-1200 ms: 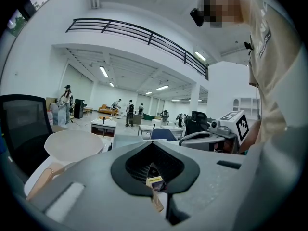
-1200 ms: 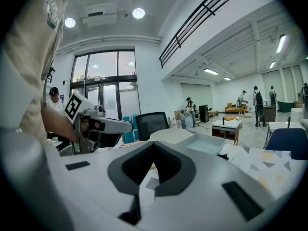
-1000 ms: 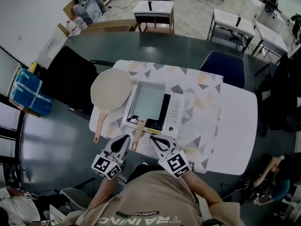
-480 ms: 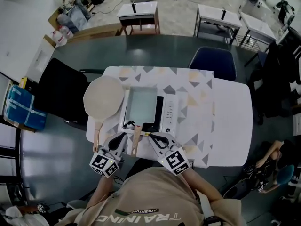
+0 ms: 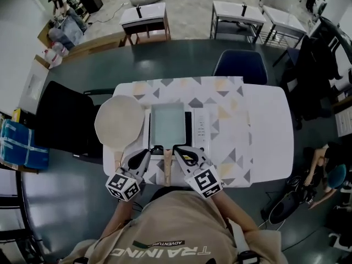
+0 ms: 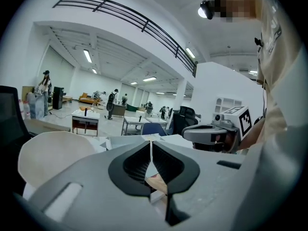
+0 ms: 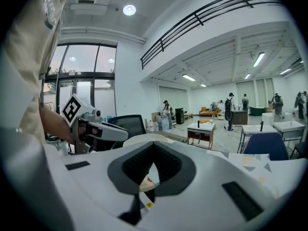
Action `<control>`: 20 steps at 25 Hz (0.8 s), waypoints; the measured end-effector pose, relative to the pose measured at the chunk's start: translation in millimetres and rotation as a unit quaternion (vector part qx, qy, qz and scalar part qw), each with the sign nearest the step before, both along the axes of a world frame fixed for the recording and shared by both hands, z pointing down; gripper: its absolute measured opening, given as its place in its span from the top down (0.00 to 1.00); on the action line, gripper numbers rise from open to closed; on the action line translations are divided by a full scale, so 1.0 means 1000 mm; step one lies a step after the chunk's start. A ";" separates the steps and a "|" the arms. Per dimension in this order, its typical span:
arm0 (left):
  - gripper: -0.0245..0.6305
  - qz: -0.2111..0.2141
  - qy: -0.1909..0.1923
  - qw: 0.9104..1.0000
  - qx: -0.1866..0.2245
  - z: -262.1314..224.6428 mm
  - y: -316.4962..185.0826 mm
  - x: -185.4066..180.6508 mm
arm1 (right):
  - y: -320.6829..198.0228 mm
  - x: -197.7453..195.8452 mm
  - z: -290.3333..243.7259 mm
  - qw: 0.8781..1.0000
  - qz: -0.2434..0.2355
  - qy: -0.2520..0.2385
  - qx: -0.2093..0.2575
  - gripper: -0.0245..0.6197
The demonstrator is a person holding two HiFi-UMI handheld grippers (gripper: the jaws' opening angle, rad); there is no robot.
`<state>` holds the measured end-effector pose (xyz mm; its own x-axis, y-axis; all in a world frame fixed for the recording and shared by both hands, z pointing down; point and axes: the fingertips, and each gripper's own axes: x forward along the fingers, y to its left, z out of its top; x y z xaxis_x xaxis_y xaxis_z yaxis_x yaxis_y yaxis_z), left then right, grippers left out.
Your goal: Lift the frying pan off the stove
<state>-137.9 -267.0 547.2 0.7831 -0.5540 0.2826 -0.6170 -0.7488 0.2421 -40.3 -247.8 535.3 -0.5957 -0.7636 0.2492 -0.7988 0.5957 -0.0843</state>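
A rectangular grey frying pan point(image 5: 168, 122) sits on the white stove point(image 5: 201, 126), its wooden handle point(image 5: 166, 169) pointing at me over the table's near edge. My left gripper point(image 5: 147, 153) is just left of the handle and my right gripper point(image 5: 177, 149) just right of it; both are shut and empty. In the left gripper view the left gripper point(image 6: 150, 144) has its tips together, with a bit of the handle point(image 6: 157, 182) showing below them. In the right gripper view the right gripper point(image 7: 154, 146) looks the same, with the left gripper point(image 7: 94, 127) off to its left.
A round cream pan point(image 5: 119, 122) with a wooden handle lies on the table left of the stove. The white table point(image 5: 264, 131) carries a triangle-patterned cloth. A black chair point(image 5: 63, 125) stands at the left, a blue chair point(image 5: 240, 65) behind the table.
Both grippers have moved forward toward the stove and now flank the pan's handle closer to the pan. Their jaws stay together. The pan has not moved.
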 end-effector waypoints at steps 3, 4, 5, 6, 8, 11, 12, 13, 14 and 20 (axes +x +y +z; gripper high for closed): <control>0.96 0.029 0.005 1.000 -0.005 0.005 -0.005 -0.001 | -0.002 -0.003 -0.001 1.000 0.028 0.008 -0.001 0.97; 0.96 0.039 0.007 0.999 -0.007 0.006 -0.006 -0.001 | -0.001 -0.004 -0.001 0.999 0.039 0.011 -0.002 0.97; 0.96 0.048 0.010 0.999 -0.009 0.007 -0.007 -0.002 | 0.000 -0.003 -0.002 0.999 0.050 0.014 -0.003 0.97; 0.96 0.058 0.014 0.998 -0.011 0.008 -0.007 -0.002 | 0.001 -0.002 -0.002 0.998 0.063 0.016 -0.004 0.97; 0.96 0.082 0.024 0.996 -0.014 0.009 -0.007 0.000 | 0.004 0.000 -0.003 0.996 0.088 0.020 -0.006 0.97; 0.96 0.112 0.030 0.993 -0.016 0.012 -0.008 0.002 | 0.006 0.001 -0.006 0.992 0.122 0.020 -0.009 0.97; 0.96 0.118 0.031 0.992 -0.019 0.014 -0.008 0.003 | 0.008 0.001 -0.008 0.991 0.130 0.021 -0.012 0.97; 0.96 0.123 0.031 0.992 -0.022 0.017 -0.008 0.004 | 0.010 0.000 -0.008 0.991 0.134 0.022 -0.014 0.97; 0.96 0.126 0.033 0.991 -0.028 0.020 -0.008 0.004 | 0.012 0.000 -0.008 0.990 0.136 0.023 -0.014 0.97; 0.96 0.112 0.074 0.987 -0.087 0.033 -0.003 0.003 | 0.017 0.003 -0.008 0.991 0.132 0.029 -0.007 0.97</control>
